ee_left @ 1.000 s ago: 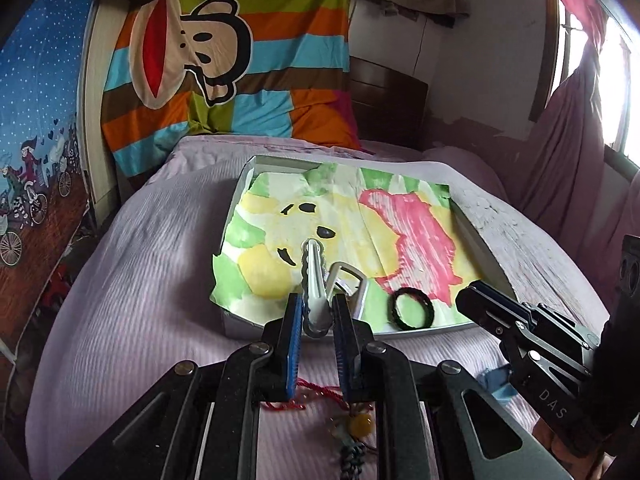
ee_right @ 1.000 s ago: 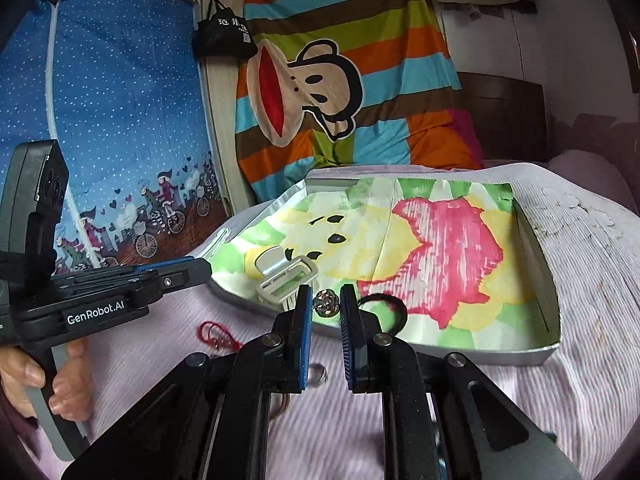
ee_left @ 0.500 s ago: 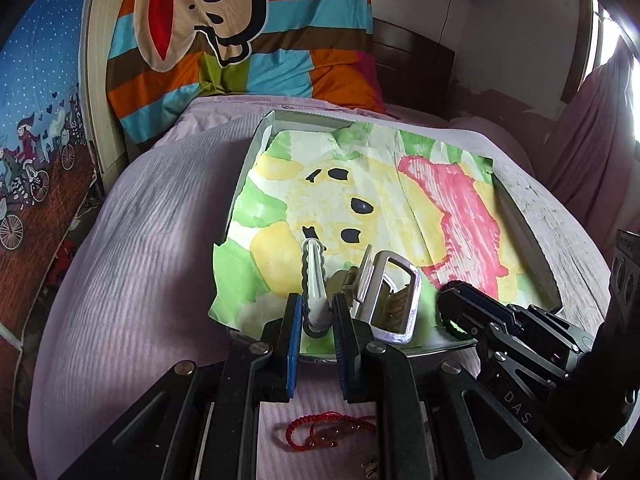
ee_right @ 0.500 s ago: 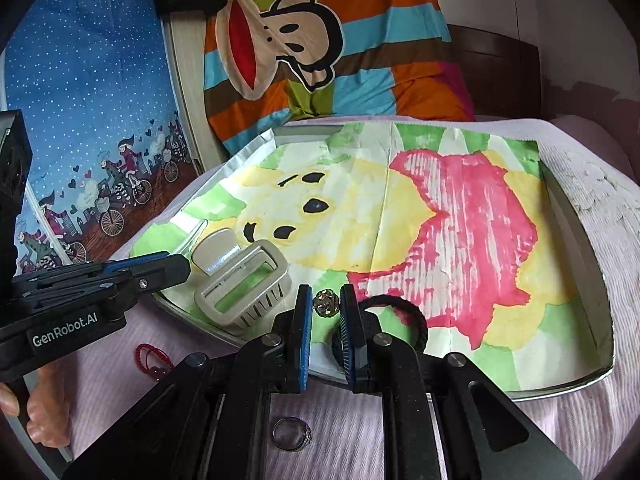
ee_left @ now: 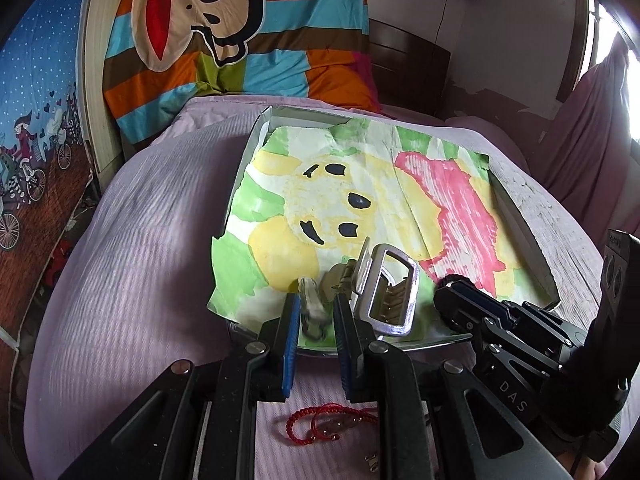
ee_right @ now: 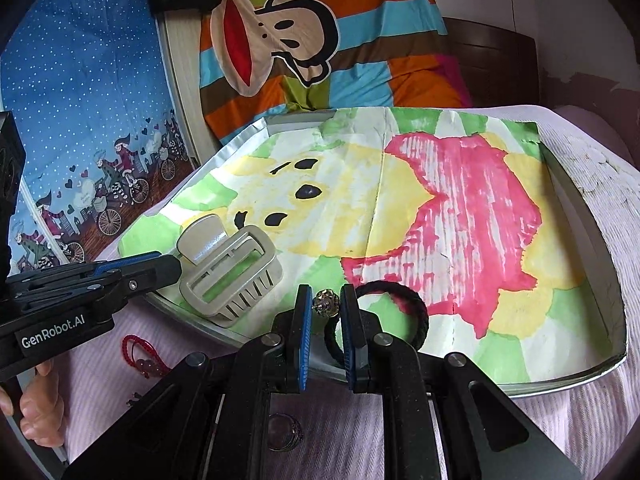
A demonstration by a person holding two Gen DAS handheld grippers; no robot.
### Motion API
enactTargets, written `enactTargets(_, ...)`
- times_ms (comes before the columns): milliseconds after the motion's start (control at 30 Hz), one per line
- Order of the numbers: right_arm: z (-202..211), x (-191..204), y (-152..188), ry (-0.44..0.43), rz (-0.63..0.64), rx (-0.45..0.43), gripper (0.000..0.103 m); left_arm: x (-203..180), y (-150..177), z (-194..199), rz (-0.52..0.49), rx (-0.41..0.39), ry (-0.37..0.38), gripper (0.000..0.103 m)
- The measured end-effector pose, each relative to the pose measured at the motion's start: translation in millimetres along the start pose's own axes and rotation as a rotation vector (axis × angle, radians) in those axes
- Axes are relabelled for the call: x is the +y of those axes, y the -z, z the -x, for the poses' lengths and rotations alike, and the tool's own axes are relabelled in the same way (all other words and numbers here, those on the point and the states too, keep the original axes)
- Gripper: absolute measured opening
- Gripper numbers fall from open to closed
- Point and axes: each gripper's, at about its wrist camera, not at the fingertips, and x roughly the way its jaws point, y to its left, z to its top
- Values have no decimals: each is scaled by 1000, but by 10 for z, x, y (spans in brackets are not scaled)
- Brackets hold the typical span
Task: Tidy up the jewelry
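While gripped, faceted bead [ee_right: 327, 303], round.

Ahead of me a lilac ribbed bedspread [ee_left: 132, 264] covers the bed. A striped monkey-print quilt [ee_right: 320, 40] is heaped at its head, against the dark wooden headboard [ee_left: 408, 60]. A blue cyclist-print curtain [ee_right: 80, 120] hangs on my left.

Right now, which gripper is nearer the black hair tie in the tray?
Right. The right gripper hangs directly over the black hair tie, clamping a small bead; the left gripper sits beyond the silver hair claw.
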Motion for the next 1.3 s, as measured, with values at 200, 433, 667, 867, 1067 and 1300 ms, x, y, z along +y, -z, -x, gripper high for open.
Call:
enactTargets(200,128,-30,13,-1,4,-32,25,41,94,259,10,-105,14,55)
enactTargets(433,535,-69,16,13,-5,-146,43,124,217,578,43,-207,-9,71)
enactTargets(667,1086,-152,89,23,-38,-300,74,78,409,950,33,-337,-84,103)
enactTargets(867,1514,-183,287,33,-38,-394,99,-14,591,1164,4,-391,-99,103)
enactTargets(1067,1833,-198,490,59,-21,-451,102,-135,767,1320,-49,-428,-101,103)
enactTargets(1300,2103,-165,750,100,24,-481,102,-211,946,1451,-95,-447,-96,103)
